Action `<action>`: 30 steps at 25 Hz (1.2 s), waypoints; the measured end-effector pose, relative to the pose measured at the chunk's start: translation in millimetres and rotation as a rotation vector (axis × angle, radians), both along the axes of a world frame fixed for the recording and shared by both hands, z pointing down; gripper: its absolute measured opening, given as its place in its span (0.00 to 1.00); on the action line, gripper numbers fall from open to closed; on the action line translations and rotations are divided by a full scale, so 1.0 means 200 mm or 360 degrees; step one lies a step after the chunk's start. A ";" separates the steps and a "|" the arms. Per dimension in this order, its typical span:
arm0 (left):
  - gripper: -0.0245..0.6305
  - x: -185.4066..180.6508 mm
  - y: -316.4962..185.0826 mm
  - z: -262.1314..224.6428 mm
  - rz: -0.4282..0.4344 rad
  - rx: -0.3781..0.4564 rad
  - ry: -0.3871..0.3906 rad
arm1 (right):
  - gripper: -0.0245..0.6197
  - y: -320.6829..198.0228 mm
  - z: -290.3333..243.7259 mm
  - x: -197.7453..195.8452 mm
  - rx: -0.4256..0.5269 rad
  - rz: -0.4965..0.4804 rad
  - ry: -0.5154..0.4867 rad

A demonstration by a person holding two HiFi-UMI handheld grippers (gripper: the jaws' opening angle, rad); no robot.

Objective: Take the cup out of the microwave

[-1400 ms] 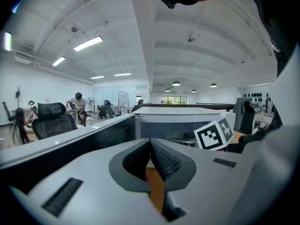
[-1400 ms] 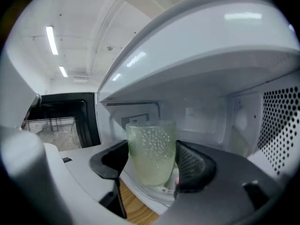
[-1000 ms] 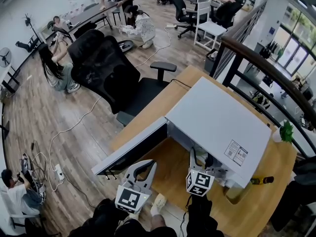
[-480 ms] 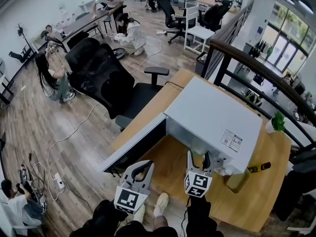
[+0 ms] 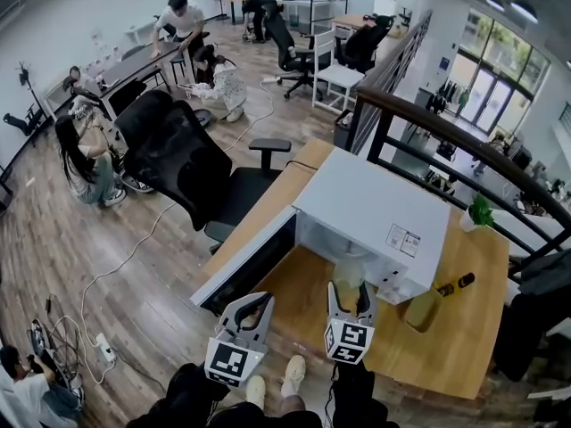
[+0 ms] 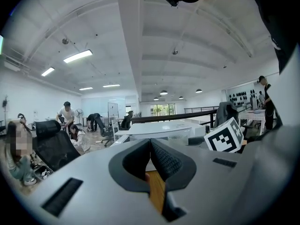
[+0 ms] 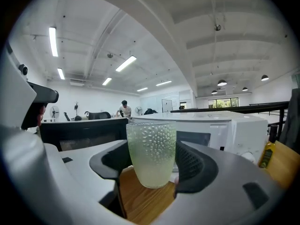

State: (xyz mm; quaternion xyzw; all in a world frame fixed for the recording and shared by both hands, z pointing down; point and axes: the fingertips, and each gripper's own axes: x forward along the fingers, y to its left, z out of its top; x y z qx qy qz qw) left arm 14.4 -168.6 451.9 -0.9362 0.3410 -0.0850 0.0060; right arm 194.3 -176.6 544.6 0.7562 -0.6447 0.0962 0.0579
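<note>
A clear dimpled cup [image 7: 151, 151] with pale green liquid stands upright between my right gripper's [image 7: 151, 159] pads, which are shut on its sides. In the head view the cup [image 5: 348, 275] hangs over the wooden table [image 5: 299, 297], just outside the cavity of the white microwave [image 5: 375, 208]. The microwave's door [image 5: 245, 261] swings wide open to the left. My left gripper [image 5: 254, 301] is to the left of the right one, in front of the door. Its jaws [image 6: 150, 142] are shut with nothing between them.
A small dark bottle [image 5: 455, 283] and a yellowish jar [image 5: 419, 310] stand on the table right of the microwave. A potted plant [image 5: 480, 210] sits at the far right edge. A black office chair [image 5: 178, 163] stands left of the table; a railing [image 5: 428, 119] runs behind.
Both grippers have drawn back from the microwave toward me and risen. The cup has come out of the cavity in the right gripper.
</note>
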 end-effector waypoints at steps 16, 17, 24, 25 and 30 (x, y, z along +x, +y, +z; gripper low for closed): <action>0.07 -0.21 0.32 -0.17 0.0175 0.0052 0.0012 | 0.55 0.45 -0.31 -0.34 0.0110 0.0068 0.0037; 0.07 -0.22 0.34 -0.18 0.0187 0.0055 0.0016 | 0.55 0.48 -0.33 -0.35 0.0116 0.0074 0.0038; 0.07 -0.24 0.48 -0.20 0.0285 0.0070 0.0036 | 0.55 0.70 -0.40 -0.44 0.0159 0.0120 0.0064; 0.07 -0.24 0.51 -0.19 0.0300 0.0070 0.0038 | 0.55 0.73 -0.41 -0.45 0.0163 0.0130 0.0072; 0.07 -0.24 0.61 -0.18 0.0380 0.0057 0.0045 | 0.55 0.91 -0.45 -0.48 0.0183 0.0189 0.0076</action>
